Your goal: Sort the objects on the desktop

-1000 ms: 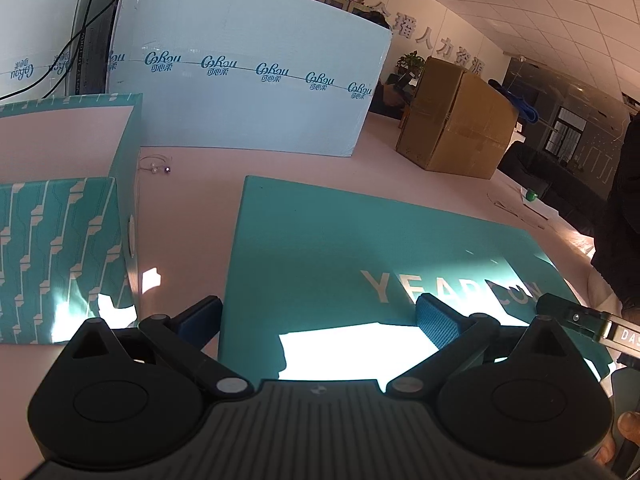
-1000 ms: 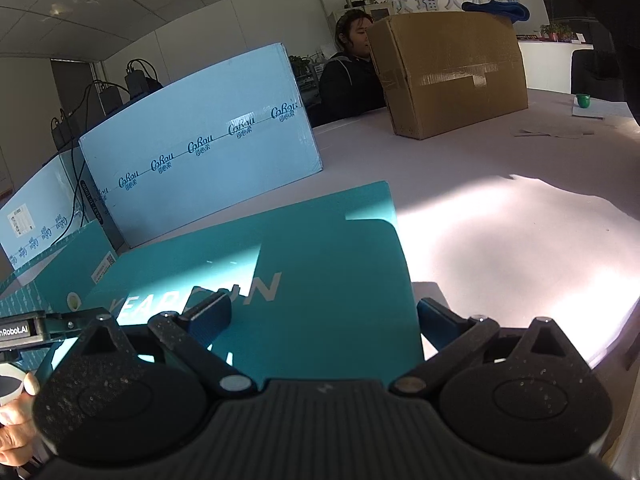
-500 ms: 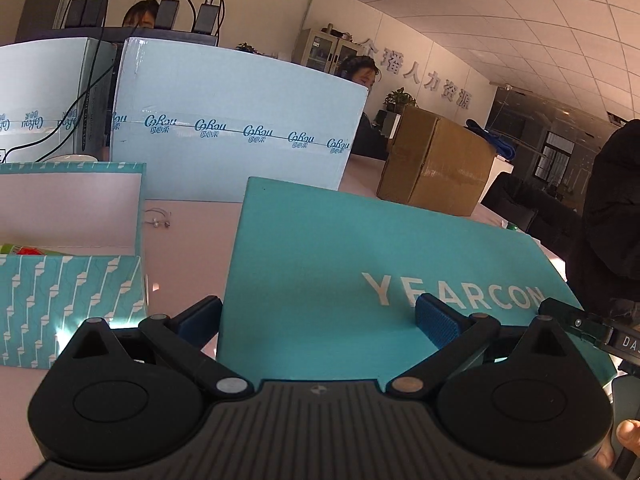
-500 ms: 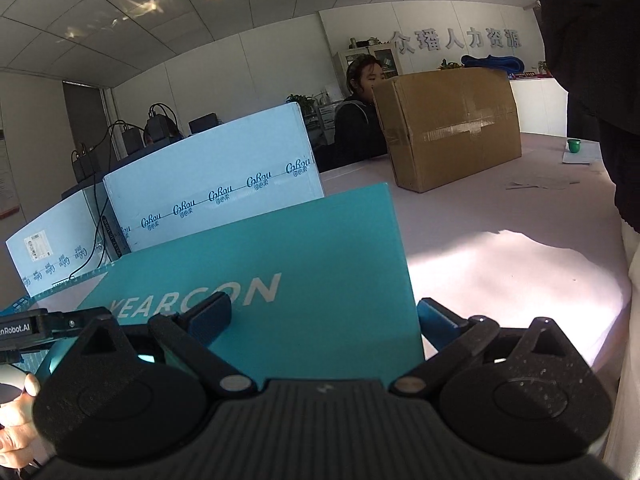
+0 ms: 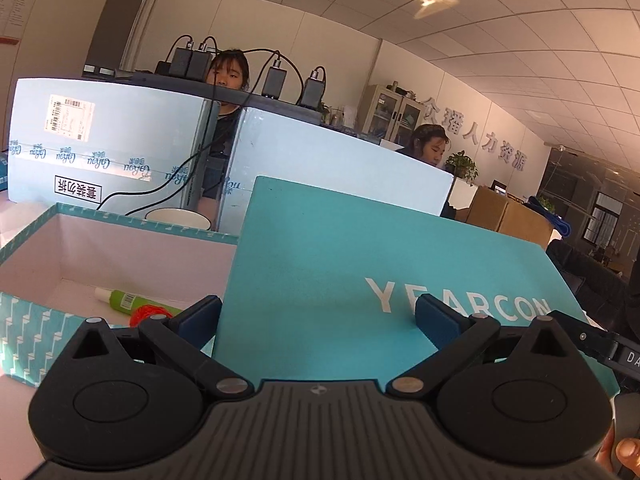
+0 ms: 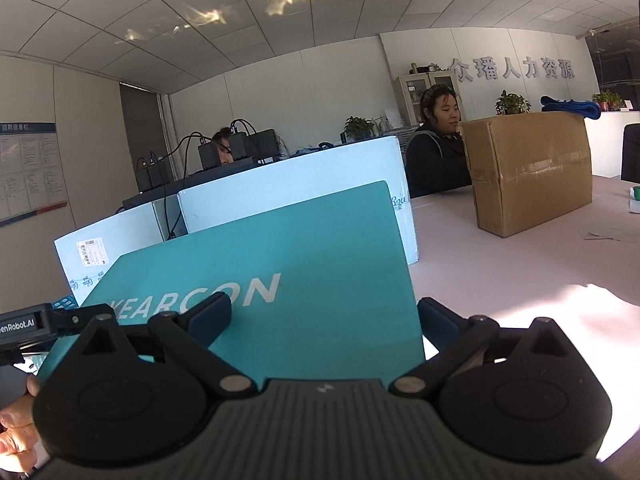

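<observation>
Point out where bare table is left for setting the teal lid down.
Free: the pink tabletop right of the teal lid, before the brown carton. Crowded: the left, where the open box holds a green tube and the light-blue cartons stand behind.

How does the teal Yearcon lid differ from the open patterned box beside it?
The Yearcon lid is plain teal with white lettering; the open box has a patterned teal outside and a pale inside. The lid is tilted up off the table; the box sits flat. The box holds a green tube; the lid holds nothing. Both are teal.
</observation>
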{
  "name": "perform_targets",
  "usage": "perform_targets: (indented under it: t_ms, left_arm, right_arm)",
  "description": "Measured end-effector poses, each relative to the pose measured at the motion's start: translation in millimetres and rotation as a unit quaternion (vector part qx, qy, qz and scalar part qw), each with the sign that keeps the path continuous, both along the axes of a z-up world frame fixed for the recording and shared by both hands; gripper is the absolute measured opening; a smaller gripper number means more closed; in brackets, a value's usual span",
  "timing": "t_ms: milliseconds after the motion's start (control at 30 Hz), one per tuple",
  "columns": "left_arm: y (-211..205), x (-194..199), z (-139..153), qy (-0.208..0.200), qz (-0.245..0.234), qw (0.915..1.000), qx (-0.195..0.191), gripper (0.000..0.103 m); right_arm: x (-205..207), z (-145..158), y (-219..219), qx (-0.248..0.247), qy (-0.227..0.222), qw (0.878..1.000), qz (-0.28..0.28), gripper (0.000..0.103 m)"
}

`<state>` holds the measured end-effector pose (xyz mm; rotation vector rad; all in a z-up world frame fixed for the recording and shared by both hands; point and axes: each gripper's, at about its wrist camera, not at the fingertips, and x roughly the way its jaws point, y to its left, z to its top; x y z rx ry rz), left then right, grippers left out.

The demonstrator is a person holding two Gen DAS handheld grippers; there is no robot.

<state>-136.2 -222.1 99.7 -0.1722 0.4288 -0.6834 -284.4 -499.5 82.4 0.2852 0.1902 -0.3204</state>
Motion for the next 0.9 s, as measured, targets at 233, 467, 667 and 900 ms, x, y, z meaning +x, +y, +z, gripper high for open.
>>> perform_targets:
  t_ms: [233, 467, 667, 900]
  left_arm:
    - [71, 52, -2, 0.012, 0.091, 0.9956, -0.013, 0.102]
    - [118, 104, -3, 0.030, 0.157, 0.9870, -0.007, 0.102]
    - [129, 148, -8, 0.055, 0.169, 0.9841, 0.010, 0.102]
    - [117, 174, -15, 0.077, 0.157, 0.9843, 0.025, 0.102]
  right_arm:
    - [87, 4, 48, -0.008, 0.002, 0.997, 0.081, 0.101]
    - [160, 3, 89, 0.000, 0.014, 0.989, 0.144, 0.101]
    - [191, 0, 104, 0.017, 0.033, 0.987, 0.154, 0.101]
    - [202, -7, 108, 0.017, 0.048, 0.989, 0.141, 0.101]
